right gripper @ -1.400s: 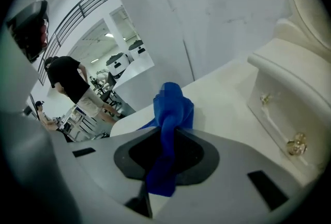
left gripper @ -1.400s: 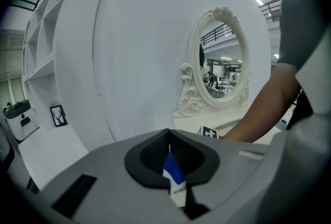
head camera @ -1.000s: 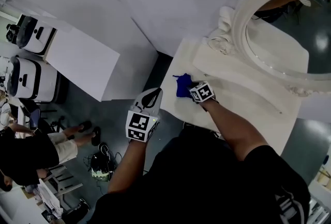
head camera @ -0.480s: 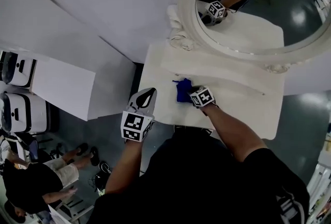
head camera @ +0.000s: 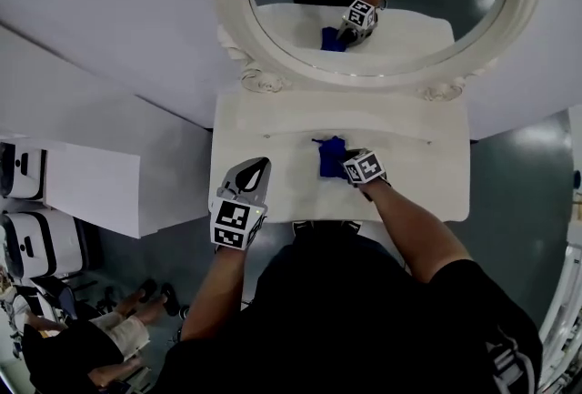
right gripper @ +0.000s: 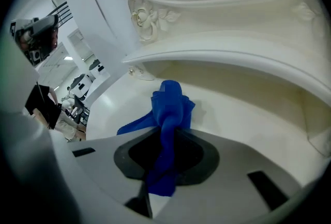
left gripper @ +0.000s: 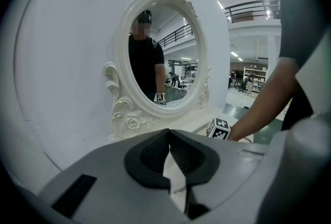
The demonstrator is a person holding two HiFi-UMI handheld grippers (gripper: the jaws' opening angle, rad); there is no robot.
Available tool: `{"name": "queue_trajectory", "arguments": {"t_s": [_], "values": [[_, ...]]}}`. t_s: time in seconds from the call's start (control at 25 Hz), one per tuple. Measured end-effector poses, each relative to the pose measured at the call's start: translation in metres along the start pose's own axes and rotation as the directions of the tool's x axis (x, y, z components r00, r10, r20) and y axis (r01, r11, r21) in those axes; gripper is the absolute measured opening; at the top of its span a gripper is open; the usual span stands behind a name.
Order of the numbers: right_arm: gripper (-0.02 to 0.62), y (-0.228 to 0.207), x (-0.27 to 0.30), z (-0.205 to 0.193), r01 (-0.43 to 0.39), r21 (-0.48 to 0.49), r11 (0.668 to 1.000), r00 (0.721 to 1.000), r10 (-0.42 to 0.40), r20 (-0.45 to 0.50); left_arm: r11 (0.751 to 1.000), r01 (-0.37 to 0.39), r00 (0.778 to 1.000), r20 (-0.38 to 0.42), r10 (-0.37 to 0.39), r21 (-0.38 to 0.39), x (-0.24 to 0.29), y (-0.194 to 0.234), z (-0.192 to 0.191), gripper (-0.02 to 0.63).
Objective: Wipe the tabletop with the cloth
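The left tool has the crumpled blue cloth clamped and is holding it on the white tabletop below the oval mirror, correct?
Not the left. The right tool has the crumpled blue cloth clamped on the white tabletop, as the right gripper view shows; the left tool is shut and empty.

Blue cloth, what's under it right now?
The white tabletop lies under the blue cloth, which the right claw grips. The patch directly beneath is covered, so unseen.

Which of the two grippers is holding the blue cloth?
The right gripper: its jaws clamp the blue cloth on the tabletop. The left gripper is shut on nothing.
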State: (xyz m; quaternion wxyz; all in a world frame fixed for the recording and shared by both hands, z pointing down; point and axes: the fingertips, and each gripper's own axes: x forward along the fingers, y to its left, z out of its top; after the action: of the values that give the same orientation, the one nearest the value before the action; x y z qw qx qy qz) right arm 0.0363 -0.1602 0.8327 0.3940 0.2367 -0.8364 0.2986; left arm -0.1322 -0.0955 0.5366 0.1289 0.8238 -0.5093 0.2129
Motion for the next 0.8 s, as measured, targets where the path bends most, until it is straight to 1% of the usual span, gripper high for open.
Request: {"name": "queue_trajectory", "arguments": {"t_s": [0.2,0.44,0.6,0.8], "values": [[0.063,-0.049,-0.036,-0.023,0.066,0.032,0.997,0.998,-0.066,-0.001,0.999,0.05,0.999,0.005,-0.05,0.018,0.023,-0.03,0.013,0.011],[0.063,-0.112,-0.082,-0.06,0.145,0.102,0.984,0.989,-0.146,0.002,0.993,0.108,0.994,0.004,-0.108,0.042,0.054,-0.064,0.027,0.012],[0.063,-0.151,-0.112,-0.082,0.199,0.153,0.968,0.979,-0.202,0.003,0.987,0.152,0.988,0.002,-0.152,0.051,0.074,-0.087,0.038,0.011],[0.063,-0.197,-0.149,-0.112,0.262,0.246,0.933,0.963,-0.271,0.004,0.979,0.19,0.982,0.0,-0.191,0.07,0.095,-0.108,0.049,0.011]]}}
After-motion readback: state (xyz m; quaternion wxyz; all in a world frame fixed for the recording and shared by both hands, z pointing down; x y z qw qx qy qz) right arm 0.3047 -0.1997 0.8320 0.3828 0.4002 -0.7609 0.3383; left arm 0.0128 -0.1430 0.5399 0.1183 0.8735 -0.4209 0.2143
